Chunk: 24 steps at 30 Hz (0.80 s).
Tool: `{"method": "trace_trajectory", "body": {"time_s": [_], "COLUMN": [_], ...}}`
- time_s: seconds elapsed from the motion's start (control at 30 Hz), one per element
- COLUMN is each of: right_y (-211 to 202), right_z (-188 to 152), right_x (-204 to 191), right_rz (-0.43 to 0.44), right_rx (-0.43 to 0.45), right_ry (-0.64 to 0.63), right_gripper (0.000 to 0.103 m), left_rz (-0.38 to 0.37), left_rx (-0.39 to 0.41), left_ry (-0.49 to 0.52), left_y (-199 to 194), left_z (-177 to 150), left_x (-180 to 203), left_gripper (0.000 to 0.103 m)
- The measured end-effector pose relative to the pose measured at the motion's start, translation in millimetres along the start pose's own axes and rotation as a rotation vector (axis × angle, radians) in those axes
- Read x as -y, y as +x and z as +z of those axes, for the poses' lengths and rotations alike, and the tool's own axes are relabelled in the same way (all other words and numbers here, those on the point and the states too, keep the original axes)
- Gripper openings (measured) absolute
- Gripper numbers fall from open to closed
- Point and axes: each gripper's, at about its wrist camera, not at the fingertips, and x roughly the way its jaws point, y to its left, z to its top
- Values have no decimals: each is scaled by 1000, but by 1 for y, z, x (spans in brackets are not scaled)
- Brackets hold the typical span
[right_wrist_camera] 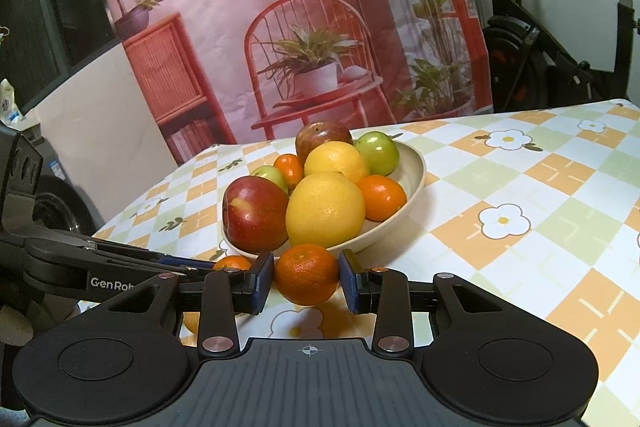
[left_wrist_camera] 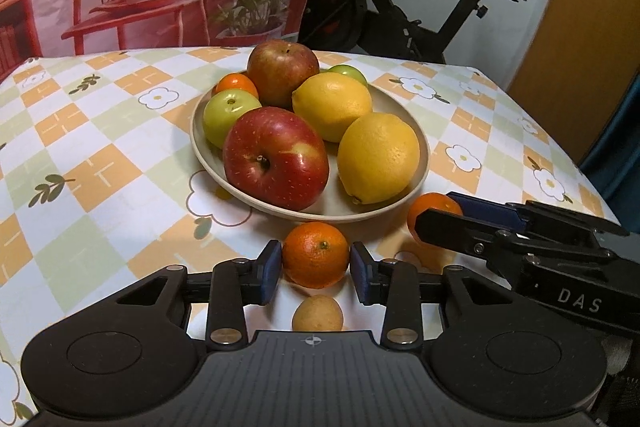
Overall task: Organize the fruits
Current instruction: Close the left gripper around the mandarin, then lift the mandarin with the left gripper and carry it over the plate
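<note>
- Beige plate point(left_wrist_camera: 420, 163): holds two red apples point(left_wrist_camera: 276, 157), two lemons point(left_wrist_camera: 378, 157), green fruits, small oranges.
- Two mandarins point(left_wrist_camera: 316, 253) outside the plate, beside its rim.

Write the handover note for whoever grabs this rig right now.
Left hand-held gripper: shut on a small round orange mandarin, just in front of the plate.
Right hand-held gripper: shut on a second orange mandarin, held clear of the checked floral tablecloth.
Done: the round beige plate holds two red apples, two yellow lemons, two green fruits and two loose mandarins.
Left: probably both held mandarins go onto the plate, then the small tan fruit lying on the cloth.
</note>
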Motion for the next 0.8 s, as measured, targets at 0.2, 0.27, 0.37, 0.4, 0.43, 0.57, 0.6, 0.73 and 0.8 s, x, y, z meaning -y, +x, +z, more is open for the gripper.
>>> {"method": "trace_trajectory", "body": {"time_s": [0.2,0.27,0.37,0.4,0.43,0.57,0.6,0.73,0.8], "right_y": [1,0,1,1,2,-1,-1,-3,-1], "right_z": [0,0,-1,-1,-1,2,3,15,26], "right_x": [0,0,0,0,0,0,-1,0,4], "right_rz": [1,1,2,1,0,-8,-8,-6,-8], "right_rx": [1,1,4,6,8,13,17,43,63], "right_ry": [1,1,3,4,5,14,10,-6,-7], "right_gripper": [33,33,33,33,33,33,33,33,33], "left_rz": [-6,-4,4,8,10,23,26,33,39], "left_rx": [24,38,66,77,88,135,147,193,209], "left_ry": [-10,-15,-24,-29,-34,-25,-21,-4,11], "left_y": [-8,-13,-22,-26,-29,-40,-42,-48,-48], "left_z": [-4,-4,-2,-1,1,14,19,42,52], "left_x": [2,2,1,0,-1,-1,-1,-1,1], "left_gripper": [39,39,39,39,39,39,39,39,39]}}
